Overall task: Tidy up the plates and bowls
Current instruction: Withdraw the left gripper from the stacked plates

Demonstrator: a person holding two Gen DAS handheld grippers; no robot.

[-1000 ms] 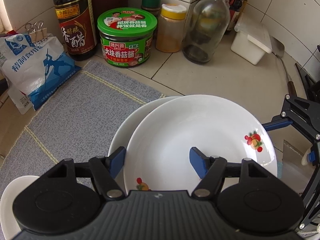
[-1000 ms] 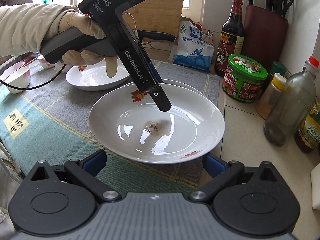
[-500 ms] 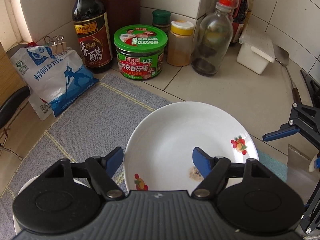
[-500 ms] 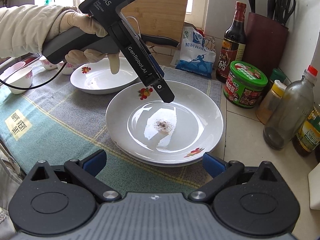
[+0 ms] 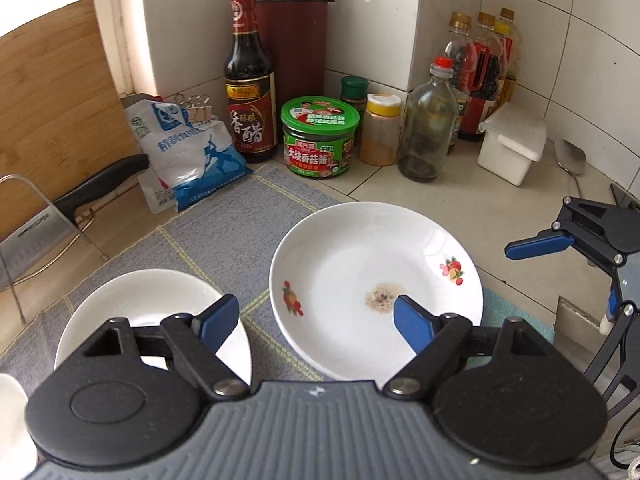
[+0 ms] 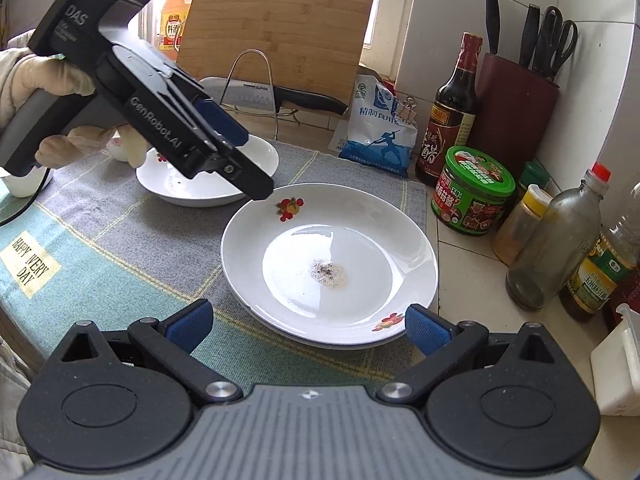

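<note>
A: What changed since a second ago?

B: The left gripper has drawn back from the top plate, and its jaws have just been opening. They stand spread, with nothing between them. The top plate, earlier offset on the lower plate, now sits squarely on it.

A: State of the right gripper?

B: Spread wide, empty, near the stack's front edge; the pads touch nothing.

A: Location of the stack?

B: On the grey-and-teal mat, at its corner beside the tiled counter. The top plate lies flat, hollow upward, with a speckled residue at its centre. It is round, so no long axis applies.

A: Surroundings and obstructions?

B: A second white dish lies on the mat beyond the stack; in the right wrist view the left gripper's fingers hang over it. Behind stand a green-lidded jar, a vinegar bottle, a salt bag and a clear glass bottle. A knife rests in a wire rack before the cutting board.
</note>
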